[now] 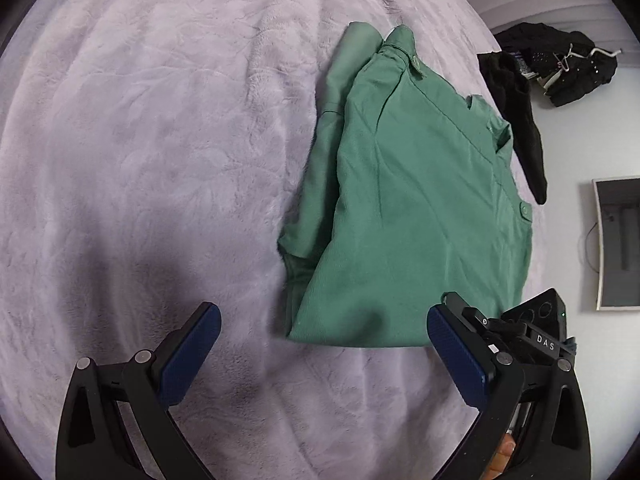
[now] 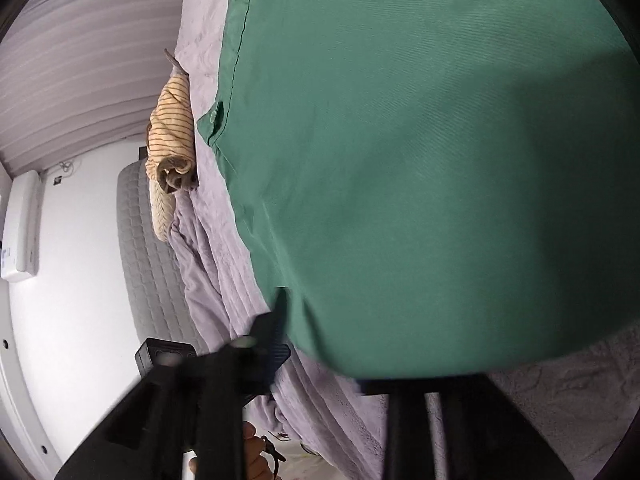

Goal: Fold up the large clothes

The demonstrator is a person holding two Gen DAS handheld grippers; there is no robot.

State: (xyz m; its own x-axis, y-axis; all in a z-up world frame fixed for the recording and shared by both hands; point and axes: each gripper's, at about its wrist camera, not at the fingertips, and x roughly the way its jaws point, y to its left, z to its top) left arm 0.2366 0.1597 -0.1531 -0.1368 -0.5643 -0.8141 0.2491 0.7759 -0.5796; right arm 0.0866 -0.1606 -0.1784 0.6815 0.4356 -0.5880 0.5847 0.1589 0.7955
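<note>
Two hand-held grippers angle down: left (image 1: 324,344) spread, right (image 2: 316,340) pinching green garment (image 1: 408,208).

green shirt (image 1: 420,208): matt woven cloth with a fine twill rib, smooth
blanket (image 1: 152,152): lilac plush fleece, soft and brushed
left gripper (image 1: 324,344): matt black plastic, with dark blue ribbed pads (image 1: 456,352)
striped garment (image 2: 170,120): tan knit cloth with thin dark stripes
black clothes (image 1: 560,64): dull dark cloth

Right gripper (image 2: 320,360) blurred – fingertips hidden under green garment (image 2: 420,160), itself cut off 12 to 3 o'clock – grip unclear.
</note>
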